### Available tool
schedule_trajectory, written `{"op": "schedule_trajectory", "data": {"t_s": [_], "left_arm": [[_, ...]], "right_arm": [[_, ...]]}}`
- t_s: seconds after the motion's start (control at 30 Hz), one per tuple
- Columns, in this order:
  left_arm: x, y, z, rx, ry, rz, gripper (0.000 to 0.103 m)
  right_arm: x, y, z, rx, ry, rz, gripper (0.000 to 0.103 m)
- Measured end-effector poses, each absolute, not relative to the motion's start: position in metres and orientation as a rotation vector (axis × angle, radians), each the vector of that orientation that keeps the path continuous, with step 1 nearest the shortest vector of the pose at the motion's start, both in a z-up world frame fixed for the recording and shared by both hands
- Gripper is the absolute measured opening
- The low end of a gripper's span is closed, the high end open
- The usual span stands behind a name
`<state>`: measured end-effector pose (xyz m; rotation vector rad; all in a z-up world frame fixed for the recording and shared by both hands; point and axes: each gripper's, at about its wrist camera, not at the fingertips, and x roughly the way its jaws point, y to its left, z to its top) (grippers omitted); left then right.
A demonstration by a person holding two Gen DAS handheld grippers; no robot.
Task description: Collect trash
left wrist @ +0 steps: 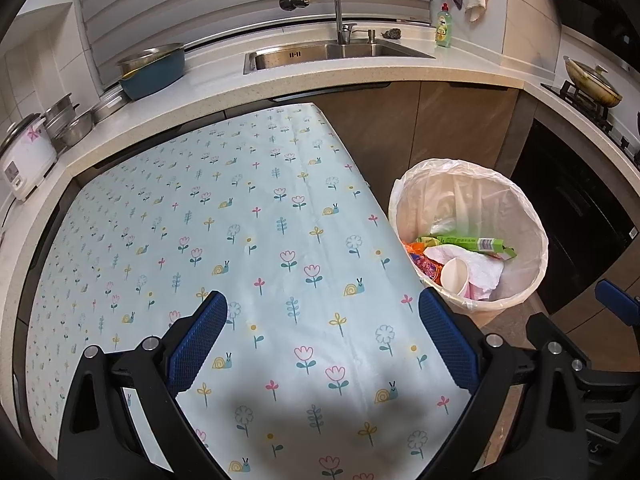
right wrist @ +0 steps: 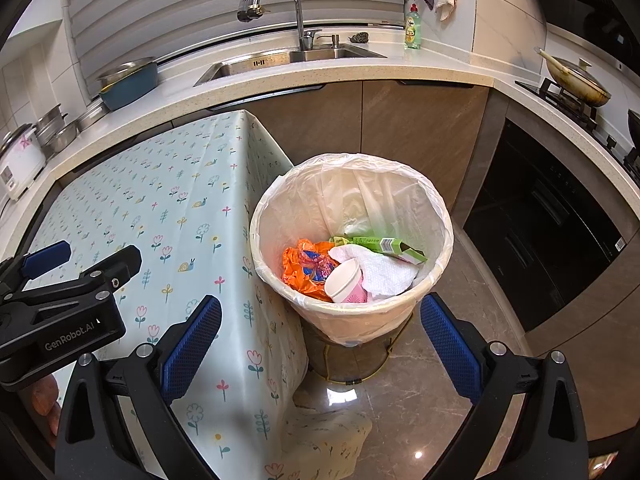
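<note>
Both grippers spread wide, holding nothing: left gripper (left wrist: 322, 320) over the floral tablecloth (left wrist: 240, 220), right gripper (right wrist: 320, 324) above the lined bin (right wrist: 436, 208) w/ trash inside (paper cup (right wrist: 344, 280), orange wrapper (right wrist: 298, 268), green box (right wrist: 380, 246), tissue (right wrist: 384, 272)).

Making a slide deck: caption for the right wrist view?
Open right gripper hovers over lined bin holding paper cup, orange wrapper, green box.

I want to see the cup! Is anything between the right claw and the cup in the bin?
Only the bin's bag-covered front wall. In the right wrist view, the open right claw hangs before it; the cup lies inside.
</note>
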<state>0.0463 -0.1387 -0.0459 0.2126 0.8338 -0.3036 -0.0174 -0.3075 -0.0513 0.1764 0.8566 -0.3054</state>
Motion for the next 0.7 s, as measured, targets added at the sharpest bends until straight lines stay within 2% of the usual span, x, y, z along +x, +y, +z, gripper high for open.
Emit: {"op": "schedule_trajectory", "data": {"t_s": [0.7], "left_arm": [[0.0447,-0.1389,-0.0456,0.223,0.835,-0.314,0.092]], "right_arm": [[-0.0165,-0.3046,-0.0533,0.176,0.856,-0.305,0.096]]}}
